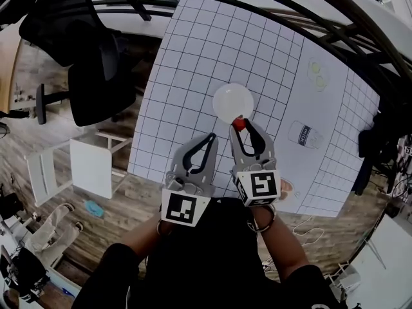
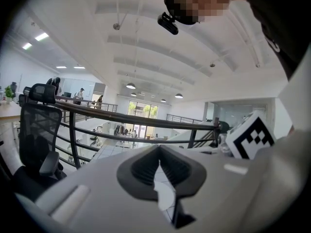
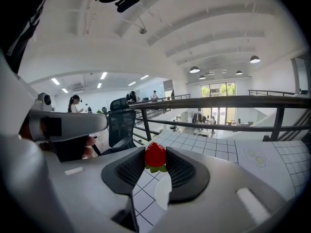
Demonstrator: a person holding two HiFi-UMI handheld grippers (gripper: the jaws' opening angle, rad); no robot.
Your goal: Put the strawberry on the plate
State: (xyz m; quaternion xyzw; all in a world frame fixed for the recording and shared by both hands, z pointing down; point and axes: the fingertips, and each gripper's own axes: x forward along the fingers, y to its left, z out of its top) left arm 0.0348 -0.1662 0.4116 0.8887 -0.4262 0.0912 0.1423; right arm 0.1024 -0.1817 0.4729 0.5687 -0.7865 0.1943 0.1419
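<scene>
Step in hand: carry. The small red plastic strawberry with green leaves [image 1: 239,125] is off the table, clamped in the right gripper [image 1: 239,128]. It sits at the near rim of the round white plate [image 1: 227,97] and is not set down yet.

The left gripper [image 1: 210,138] hovers just beside the right one. Its jaws are closed tip to tip with nothing between them; it looks idle.

Next move, as I judge it: push the right gripper a little forward so the fruit is over the plate's middle, not its edge. Then lower it and part the jaws. Released at the rim, it could roll off onto the white grid-ruled table mat [image 1: 193,56].

What each view shows:
- The head view gives the layout: plate ahead of both grippers, strawberry at its near edge, plate bare. It does not show how the pads sit on the fruit.
- The right gripper view shows the grip. The dark ribbed pads [image 3: 127,171] press on both sides of the strawberry [image 3: 155,155], which is near the jaw tips with its leaves pointing down. A slice of the white plate [image 3: 163,193] shows below, between the jaws.
- The left gripper view confirms the empty closed jaws and shows only mat through the gap, with no plate and no strawberry. The right gripper's black-and-white marker cube [image 2: 252,137] is at its right edge.
</scene>
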